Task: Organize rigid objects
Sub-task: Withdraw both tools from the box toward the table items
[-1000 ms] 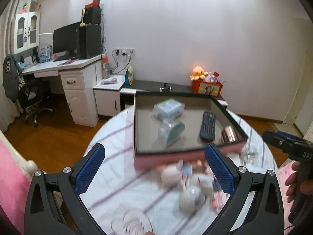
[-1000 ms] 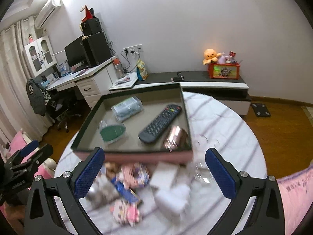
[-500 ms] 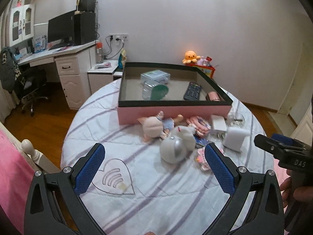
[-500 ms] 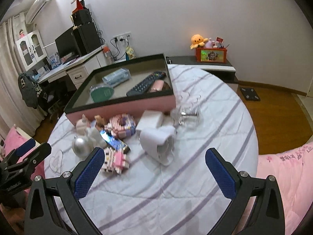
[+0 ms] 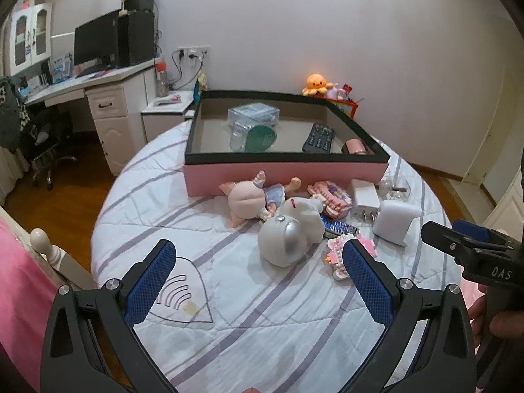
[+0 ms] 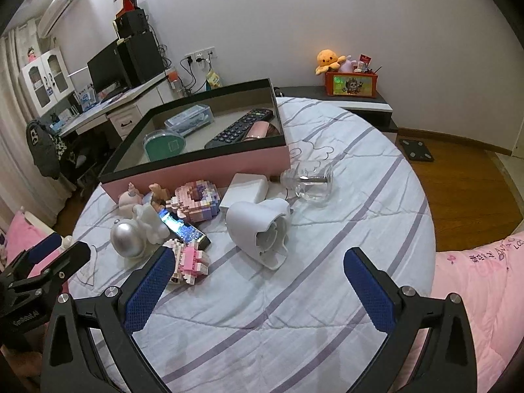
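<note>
Striped quilted cloth over the round table, serving as the sorting surface. Pink-walled, black-rimmed box parked at the far side as the collecting bin, already holding a remote, a green-lidded clear tub, a clear case and a small pink cylinder. Still outside, heaped just in front of the pink wall within easy reach: white heart-shaped gadget, silver-helmeted astronaut figure, doll, pink brick models, white charger, glass piece.

Left gripper hanging low over the near cloth, blue pads wide apart, nothing between them; right gripper likewise spread and empty, probably squaring up for a first pick.

Compared with a second ago: both cameras pulled back and tilted down, box now farther off, clutter sharp instead of blurred, nothing relocated.
</note>
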